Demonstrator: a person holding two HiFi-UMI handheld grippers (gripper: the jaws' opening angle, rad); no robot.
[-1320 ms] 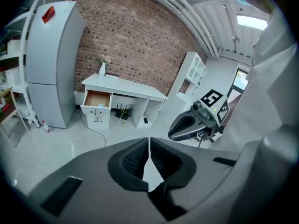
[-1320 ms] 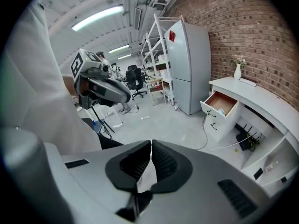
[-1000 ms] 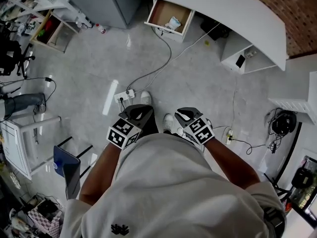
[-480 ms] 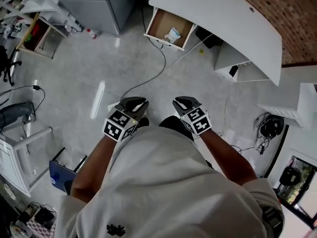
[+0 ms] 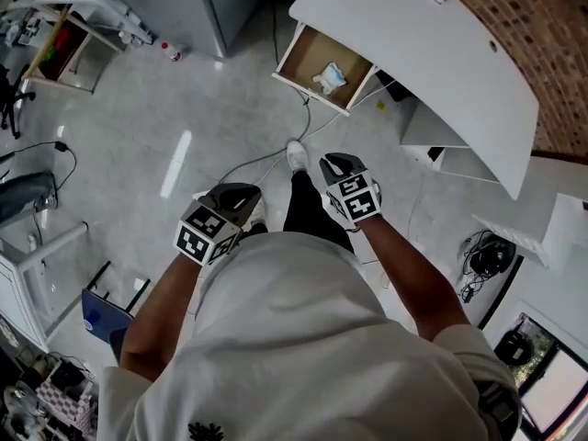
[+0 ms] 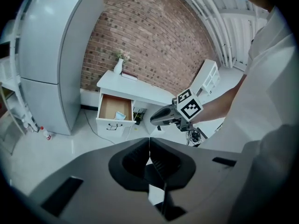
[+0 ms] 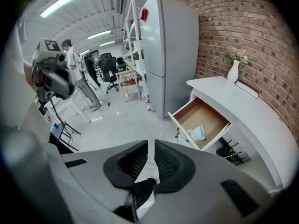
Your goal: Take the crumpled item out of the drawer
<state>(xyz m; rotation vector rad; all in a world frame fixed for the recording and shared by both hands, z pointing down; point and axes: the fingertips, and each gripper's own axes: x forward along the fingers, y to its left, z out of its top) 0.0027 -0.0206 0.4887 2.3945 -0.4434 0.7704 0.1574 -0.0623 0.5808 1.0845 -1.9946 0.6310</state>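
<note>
The open wooden drawer (image 5: 317, 62) sticks out of the white desk (image 5: 432, 53), some way ahead of me across the floor. In it lies the crumpled item (image 5: 331, 77), white and pale blue, also seen in the left gripper view (image 6: 120, 115) and the right gripper view (image 7: 197, 133). My left gripper (image 5: 244, 194) and right gripper (image 5: 333, 164) are held at waist height, well short of the drawer (image 7: 202, 119). The left gripper (image 6: 149, 142) is shut with nothing in it. The right gripper (image 7: 151, 146) also has its jaws together and holds nothing.
A grey refrigerator (image 7: 168, 50) stands left of the desk. Cables (image 5: 276, 154) and a power strip lie on the floor between me and the drawer. A vase (image 7: 233, 69) stands on the desk. People and office chairs (image 7: 107, 64) are far behind.
I have walked toward the desk, so the drawer looks nearer and larger. Both grippers stay shut at waist height.
</note>
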